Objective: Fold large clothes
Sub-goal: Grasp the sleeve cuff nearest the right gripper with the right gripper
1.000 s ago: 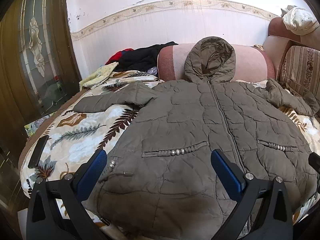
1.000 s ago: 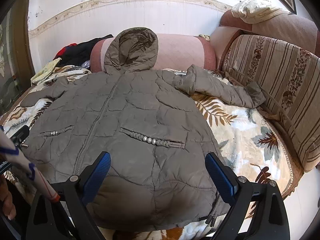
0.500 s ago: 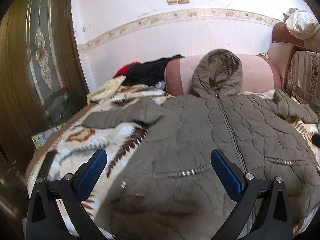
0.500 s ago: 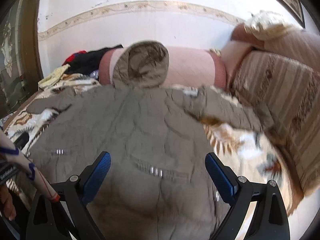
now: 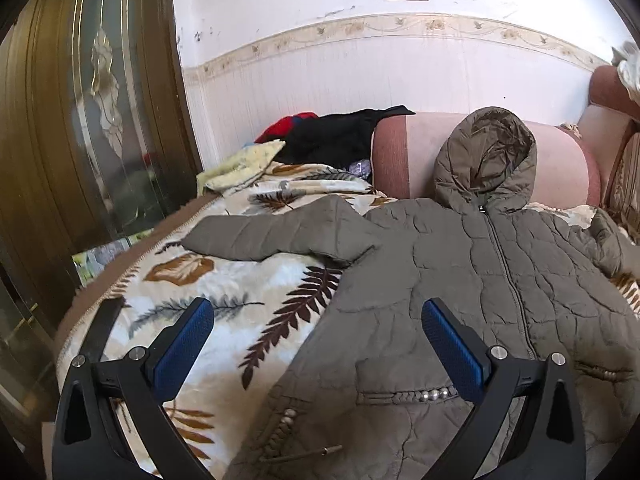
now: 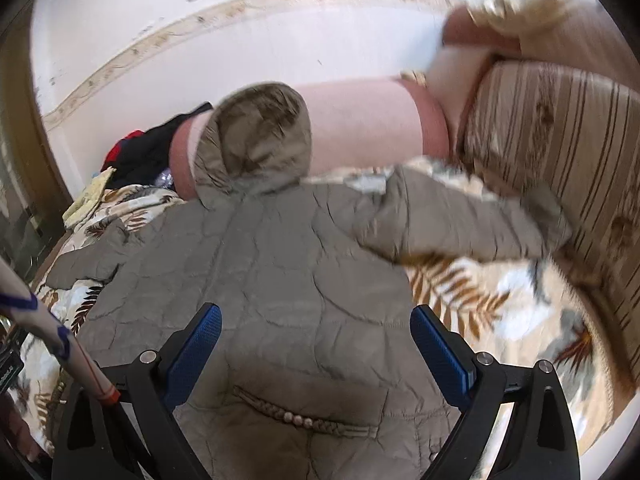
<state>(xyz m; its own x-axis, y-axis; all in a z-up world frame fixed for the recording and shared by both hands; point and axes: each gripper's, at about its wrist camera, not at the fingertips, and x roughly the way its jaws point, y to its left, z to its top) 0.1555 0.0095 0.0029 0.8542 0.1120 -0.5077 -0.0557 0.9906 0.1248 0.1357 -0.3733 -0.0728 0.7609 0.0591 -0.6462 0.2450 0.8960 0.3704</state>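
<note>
So I'm hovering both grippers over the olive puffer jacket [image 5: 460, 280], which is lying zipped and face-up on the leaf-print blanket [image 5: 240, 300], hood [image 5: 486, 160] propped on the pink bolster [image 5: 560, 160]. Left gripper [image 5: 318, 344] and right gripper [image 6: 316, 344] are both gaping wide, gripping nothing. Sleeves are spread out for folding inward; there's loads of open blanket on my left, while the striped sofa back [image 6: 560, 140] is crowding the right sleeve [image 6: 460, 220].

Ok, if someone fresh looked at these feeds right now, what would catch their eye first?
First the big olive quilted coat, spread front-up over the leaf-print blanket, its hood propped against the pink bolster and both sleeves flung out sideways. Next the blue-padded fingers of the left hand-held gripper and right hand-held gripper, both wide open above the coat, gripping nothing. Behind, a black and red clothes heap sits by the wall.
</note>
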